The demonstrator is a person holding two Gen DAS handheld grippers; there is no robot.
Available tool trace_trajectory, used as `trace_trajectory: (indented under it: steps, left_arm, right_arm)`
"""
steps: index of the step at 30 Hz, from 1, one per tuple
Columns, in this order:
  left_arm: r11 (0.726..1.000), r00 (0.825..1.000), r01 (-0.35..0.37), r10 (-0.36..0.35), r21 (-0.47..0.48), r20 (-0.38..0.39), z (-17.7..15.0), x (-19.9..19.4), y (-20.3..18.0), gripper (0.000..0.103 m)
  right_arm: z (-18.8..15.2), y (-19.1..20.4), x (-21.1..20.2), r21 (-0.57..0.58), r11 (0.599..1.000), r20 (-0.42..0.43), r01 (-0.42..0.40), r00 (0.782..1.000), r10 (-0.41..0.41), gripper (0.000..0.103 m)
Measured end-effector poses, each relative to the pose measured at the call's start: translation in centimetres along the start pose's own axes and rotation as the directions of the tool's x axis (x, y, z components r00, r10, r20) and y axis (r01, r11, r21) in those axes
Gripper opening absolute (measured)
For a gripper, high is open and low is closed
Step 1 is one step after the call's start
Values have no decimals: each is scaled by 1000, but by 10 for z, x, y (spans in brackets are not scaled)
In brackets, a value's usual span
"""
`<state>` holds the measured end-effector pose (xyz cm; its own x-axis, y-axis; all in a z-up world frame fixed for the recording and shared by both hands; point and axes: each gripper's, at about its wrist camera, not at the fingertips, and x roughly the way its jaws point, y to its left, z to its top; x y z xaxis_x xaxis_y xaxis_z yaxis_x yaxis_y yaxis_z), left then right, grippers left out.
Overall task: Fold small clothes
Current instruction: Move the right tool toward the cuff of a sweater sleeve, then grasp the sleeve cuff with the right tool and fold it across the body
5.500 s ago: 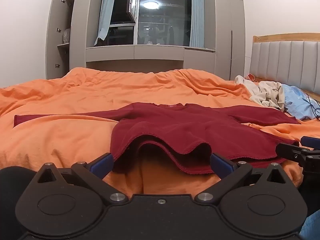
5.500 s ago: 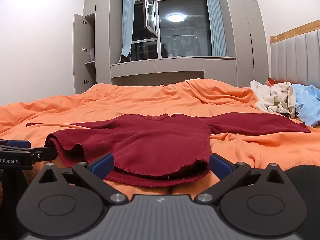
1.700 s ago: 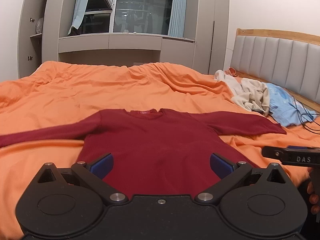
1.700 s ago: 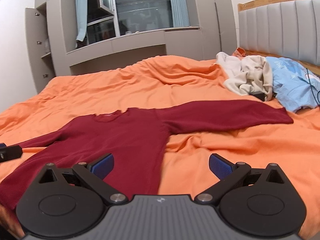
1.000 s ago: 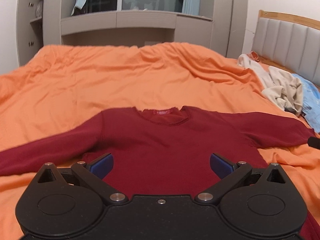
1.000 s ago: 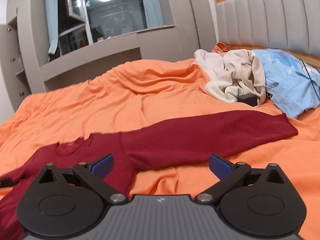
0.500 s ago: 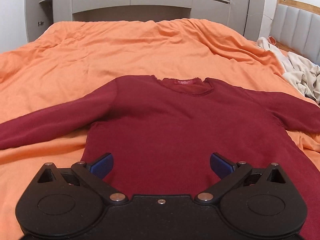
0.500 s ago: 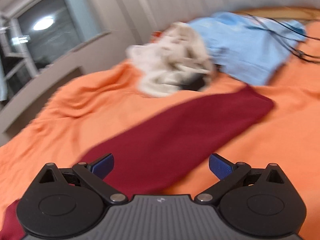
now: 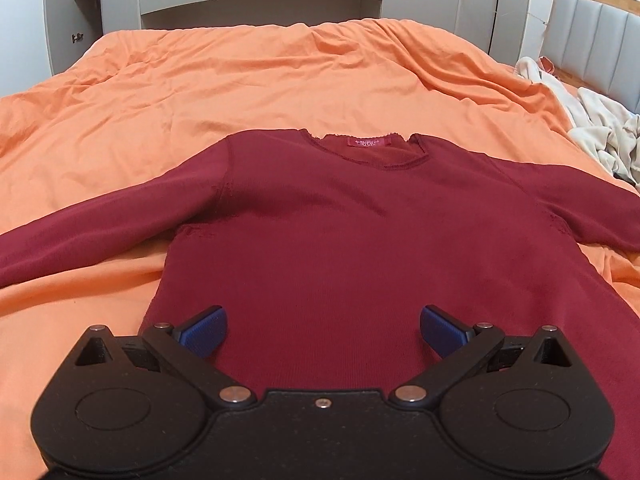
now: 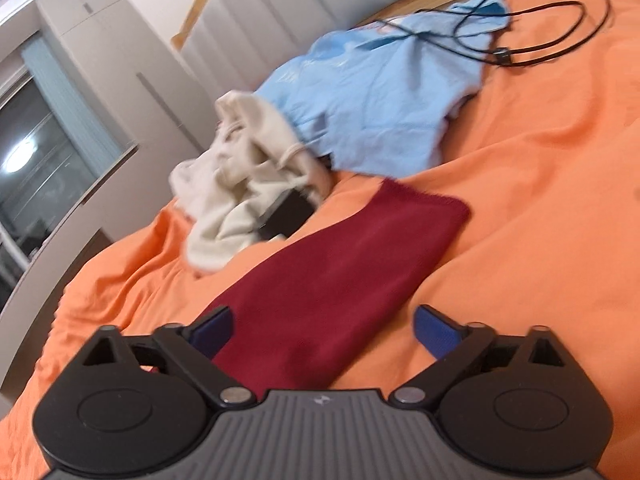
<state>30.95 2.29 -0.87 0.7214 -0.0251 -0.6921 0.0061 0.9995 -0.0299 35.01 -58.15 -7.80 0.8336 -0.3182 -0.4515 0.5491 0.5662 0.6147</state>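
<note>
Our right gripper is nearer the red sweater's right sleeve, which runs straight ahead between its spread, closing jaws, still unpinched; our left gripper stays spread over the body.

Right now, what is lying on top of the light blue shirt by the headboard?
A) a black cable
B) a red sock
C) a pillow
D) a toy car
A: in the right wrist view a thin black cable loops across the light blue shirt and onto the orange bedsheet beside it; no sock, pillow or toy is there.
</note>
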Motion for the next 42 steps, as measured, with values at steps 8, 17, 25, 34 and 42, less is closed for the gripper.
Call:
trace_trajectory:
  steps: [8,17,25,34,42]
  left_arm:
    - [1000,1000,-5,5,11,-6,0,2,-2,102]
    - [1000,1000,-2,2,-31,-1,4,1,3,102]
    - [995,1000,1,0,-99,9,11,0,16,102]
    - [991,1000,-5,9,-135,30,17,0,25,102]
    - [981,998,-13,24,-192,57,21,-4,39,102]
  right_arm:
    - [11,-17,11,68,994,46,81,995,-84,50]
    - [17,-18,7,66,995,60,78,995,-82,6]
    - [15,64,-27,-227,969,134,-94,983,127,5]
    - [-55,203,-84,-544,743,-11,-390,889,458,5]
    - [-180,284,-134,-724,363,-344,-587,763,547,5]
